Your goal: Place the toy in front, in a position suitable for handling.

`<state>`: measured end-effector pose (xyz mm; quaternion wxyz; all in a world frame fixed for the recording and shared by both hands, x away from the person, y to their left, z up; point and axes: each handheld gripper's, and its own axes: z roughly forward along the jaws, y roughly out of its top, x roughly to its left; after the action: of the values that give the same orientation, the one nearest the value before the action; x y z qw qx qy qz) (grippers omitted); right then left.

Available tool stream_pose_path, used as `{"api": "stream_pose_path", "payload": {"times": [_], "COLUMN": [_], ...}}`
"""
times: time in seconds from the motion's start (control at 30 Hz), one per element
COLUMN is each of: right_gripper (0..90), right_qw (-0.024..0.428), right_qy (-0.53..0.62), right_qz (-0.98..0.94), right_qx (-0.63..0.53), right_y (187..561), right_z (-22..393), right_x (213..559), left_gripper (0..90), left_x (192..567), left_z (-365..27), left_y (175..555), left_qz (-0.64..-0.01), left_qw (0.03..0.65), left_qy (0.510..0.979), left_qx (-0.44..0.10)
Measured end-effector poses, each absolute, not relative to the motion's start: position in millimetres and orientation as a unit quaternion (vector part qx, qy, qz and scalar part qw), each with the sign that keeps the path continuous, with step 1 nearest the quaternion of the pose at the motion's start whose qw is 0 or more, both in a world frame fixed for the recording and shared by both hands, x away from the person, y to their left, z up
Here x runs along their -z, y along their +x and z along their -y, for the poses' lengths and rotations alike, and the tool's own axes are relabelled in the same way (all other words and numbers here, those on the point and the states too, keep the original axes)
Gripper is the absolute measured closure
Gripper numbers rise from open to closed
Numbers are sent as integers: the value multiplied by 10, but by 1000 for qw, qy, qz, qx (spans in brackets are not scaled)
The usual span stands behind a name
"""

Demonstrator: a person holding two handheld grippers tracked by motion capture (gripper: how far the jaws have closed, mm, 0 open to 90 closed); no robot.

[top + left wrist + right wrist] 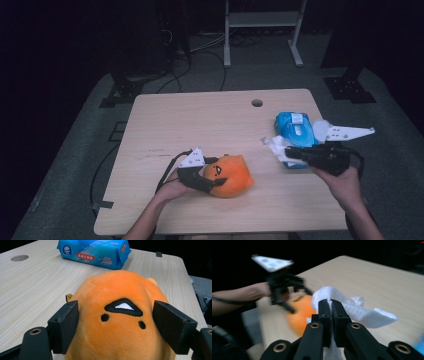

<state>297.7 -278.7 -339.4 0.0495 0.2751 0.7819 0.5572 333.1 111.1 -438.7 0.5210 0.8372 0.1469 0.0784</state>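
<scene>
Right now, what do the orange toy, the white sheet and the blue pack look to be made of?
Orange toy: soft plush, matte and fuzzy, with a stitched face.
White sheet: thin tissue or wipe, crumpled and faintly textured.
Blue pack: glossy plastic film, with shiny creases and a printed label.

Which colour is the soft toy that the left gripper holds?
Orange, with black stitched marks on the soft toy; the left gripper view shows it best.

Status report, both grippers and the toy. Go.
Left gripper clamped on orange plush toy. Right gripper shut on white tissue. Nothing between them.
</scene>
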Motion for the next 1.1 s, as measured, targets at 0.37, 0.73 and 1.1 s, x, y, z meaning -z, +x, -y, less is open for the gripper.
{"api": "stream_pose_path", "payload": {"times": [0.37,0.73,1.1], "right_gripper": [868,866,866], "right_qw": [-43,-80,-59], "right_qy": [207,236,180], "right_qz": [-804,-806,-804], "right_qx": [-555,-536,-563], "right_y": [2805,3419,3116], "right_z": [2302,1977,1804], "right_x": [3397,3840,3290], "left_gripper": [206,204,193], "left_x": [4398,4413,4424], "left_z": [-1101,-1096,-1094], "left_y": [3334,3323,3327], "left_qz": [-141,-130,-130], "left_qw": [524,526,527], "left_qy": [836,837,836], "left_qx": [-77,-75,-78]}}
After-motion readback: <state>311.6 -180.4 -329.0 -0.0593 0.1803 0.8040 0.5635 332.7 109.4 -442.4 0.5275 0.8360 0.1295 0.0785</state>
